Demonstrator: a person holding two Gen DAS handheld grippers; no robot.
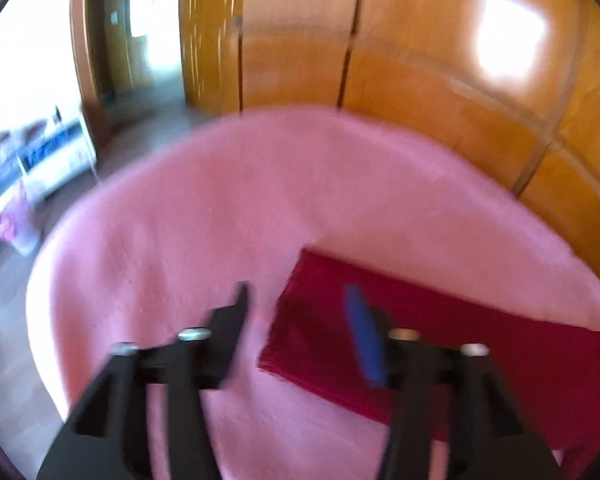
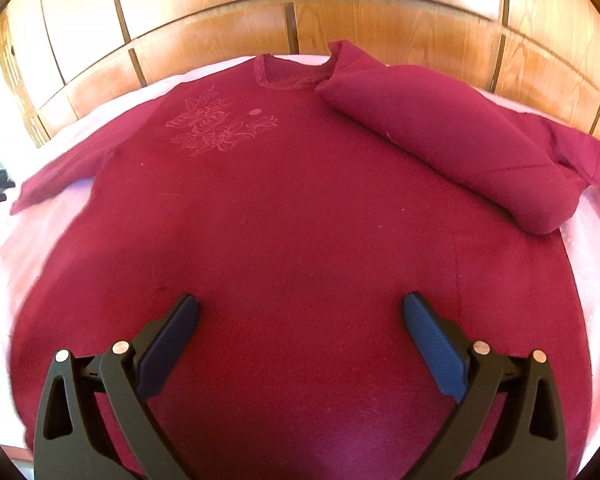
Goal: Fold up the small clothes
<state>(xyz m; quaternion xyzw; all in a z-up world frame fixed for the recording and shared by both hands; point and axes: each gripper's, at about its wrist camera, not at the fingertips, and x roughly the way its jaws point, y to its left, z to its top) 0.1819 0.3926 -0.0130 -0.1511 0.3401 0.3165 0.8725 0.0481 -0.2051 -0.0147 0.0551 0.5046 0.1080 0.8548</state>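
A dark red sweater (image 2: 284, 208) with a floral embroidery (image 2: 216, 126) lies flat on a pink cover (image 2: 40, 232). Its right sleeve (image 2: 452, 140) is folded in over the body; its left sleeve (image 2: 56, 178) lies spread out. My right gripper (image 2: 300, 332) is open and empty above the sweater's lower middle. In the blurred left wrist view, my left gripper (image 1: 300, 320) is open and empty over the pink cover (image 1: 204, 208), at the end of the red sleeve (image 1: 420, 344).
Wooden panelled wardrobe doors (image 2: 300, 12) stand right behind the covered surface. In the left wrist view a doorway (image 1: 140, 40) and a bright room with low furniture (image 1: 40, 160) lie to the left.
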